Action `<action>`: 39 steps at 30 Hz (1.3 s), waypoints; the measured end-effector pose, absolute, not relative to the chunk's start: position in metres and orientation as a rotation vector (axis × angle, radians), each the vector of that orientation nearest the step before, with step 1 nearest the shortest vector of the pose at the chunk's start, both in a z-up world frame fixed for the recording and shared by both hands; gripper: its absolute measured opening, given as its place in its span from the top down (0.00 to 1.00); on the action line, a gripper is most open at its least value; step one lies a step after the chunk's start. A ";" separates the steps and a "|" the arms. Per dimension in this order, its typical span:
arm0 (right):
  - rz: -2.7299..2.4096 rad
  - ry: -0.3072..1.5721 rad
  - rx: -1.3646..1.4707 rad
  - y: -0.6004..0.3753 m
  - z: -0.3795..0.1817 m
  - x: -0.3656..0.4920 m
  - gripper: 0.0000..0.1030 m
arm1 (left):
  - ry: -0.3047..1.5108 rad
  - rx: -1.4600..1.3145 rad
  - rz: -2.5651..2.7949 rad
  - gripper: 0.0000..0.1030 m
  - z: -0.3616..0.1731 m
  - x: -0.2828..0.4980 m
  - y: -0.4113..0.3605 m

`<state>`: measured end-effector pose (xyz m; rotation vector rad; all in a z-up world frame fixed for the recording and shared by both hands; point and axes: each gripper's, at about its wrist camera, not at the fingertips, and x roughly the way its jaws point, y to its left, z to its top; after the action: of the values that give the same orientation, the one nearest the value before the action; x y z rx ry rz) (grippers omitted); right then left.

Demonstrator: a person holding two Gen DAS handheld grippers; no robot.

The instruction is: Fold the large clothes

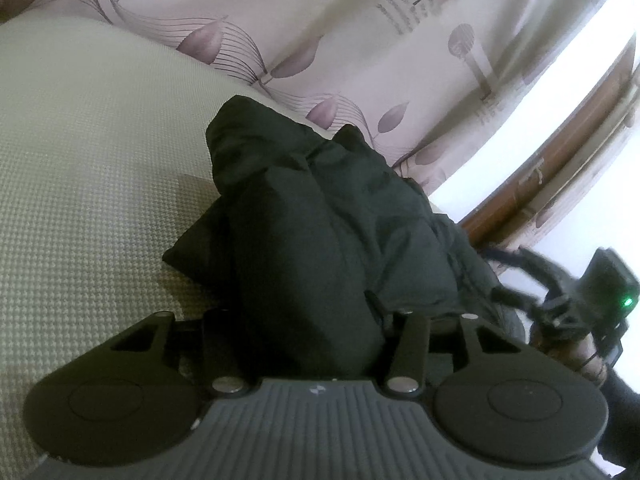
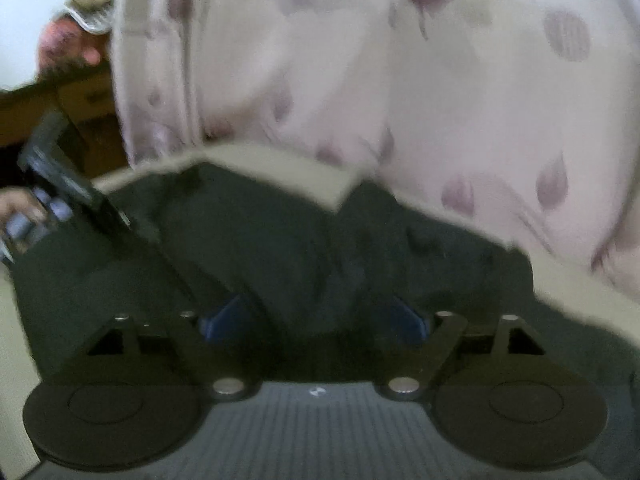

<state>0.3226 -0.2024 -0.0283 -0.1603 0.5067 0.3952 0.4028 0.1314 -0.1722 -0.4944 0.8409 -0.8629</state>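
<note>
A large dark padded jacket (image 1: pixel 320 220) lies bunched on a cream textured bed surface (image 1: pixel 88 168). My left gripper (image 1: pixel 308 320) is pressed into its near edge, and the fabric fills the gap between the fingers and hides their tips. In the blurred right wrist view the same jacket (image 2: pixel 280 240) spreads across the frame. My right gripper (image 2: pixel 316 320) has fabric bunched between its blue-padded fingers (image 2: pixel 224 316). The right gripper's body shows at the right edge of the left wrist view (image 1: pixel 600 292), and the left gripper's body shows at the left of the right wrist view (image 2: pixel 80 196).
A pale curtain with purple leaf print (image 1: pixel 360 40) hangs behind the bed. A brown wooden frame (image 1: pixel 560 160) and bright window stand to the right. A person's hand (image 2: pixel 20 208) holds the left gripper's handle.
</note>
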 end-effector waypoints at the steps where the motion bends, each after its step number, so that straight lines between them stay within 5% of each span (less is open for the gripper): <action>1: 0.400 0.503 -0.175 -0.199 -0.025 0.327 0.22 | 0.840 -0.497 -0.860 0.48 -0.172 0.402 0.132; 4: 0.409 0.525 -0.233 -0.187 -0.024 0.351 0.70 | 0.836 -0.501 -0.852 0.48 -0.172 0.400 0.133; 8: 0.407 0.624 -0.216 -0.174 -0.049 0.391 0.75 | 0.828 -0.506 -0.851 0.47 -0.172 0.399 0.134; 17: 0.452 0.800 -0.056 -0.190 -0.088 0.430 0.77 | 0.824 -0.476 -0.873 0.31 -0.167 0.397 0.130; 25: 0.450 0.759 -0.005 -0.195 -0.093 0.421 0.77 | 0.851 -0.537 -0.816 0.67 -0.153 0.384 0.127; 33: 0.469 0.689 0.150 -0.220 -0.076 0.401 0.70 | 0.845 -0.458 -0.773 0.72 -0.115 0.374 0.116; 39: 0.494 0.629 -0.105 -0.216 -0.062 0.345 0.68 | 0.889 -0.472 -0.712 0.74 -0.104 0.367 0.109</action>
<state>0.3447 -0.2157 -0.0623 -0.1054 0.6286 0.4937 0.3671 0.1092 -0.1042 -0.4722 0.8891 -0.7118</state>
